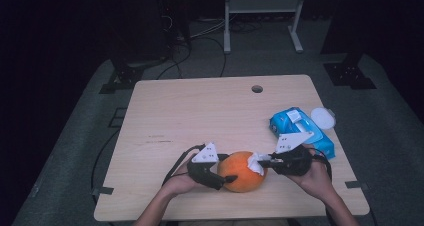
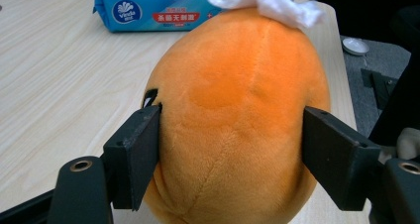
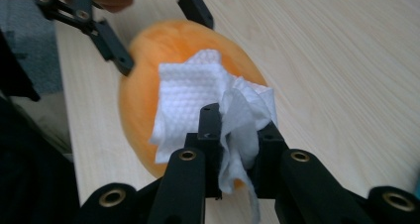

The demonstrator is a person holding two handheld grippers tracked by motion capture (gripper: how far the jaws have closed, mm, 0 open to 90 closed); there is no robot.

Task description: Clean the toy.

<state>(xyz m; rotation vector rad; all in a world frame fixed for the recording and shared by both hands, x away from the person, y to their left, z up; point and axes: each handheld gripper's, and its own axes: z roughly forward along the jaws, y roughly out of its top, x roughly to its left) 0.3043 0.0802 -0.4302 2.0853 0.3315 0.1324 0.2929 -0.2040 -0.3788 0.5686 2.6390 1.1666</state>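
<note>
While clamped on the orange plush toy, left gripper; right gripper jaws pinching a white wipe.

a dim lab: bare wooden table, floor cables, metal stand.

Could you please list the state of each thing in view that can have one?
left gripper: shut on the orange plush toy, steadying it.
right gripper: shut on the white wipe, pressed against the toy.
blue wipes pack: flap open.
white lid: lying off, beside the pack.
</note>
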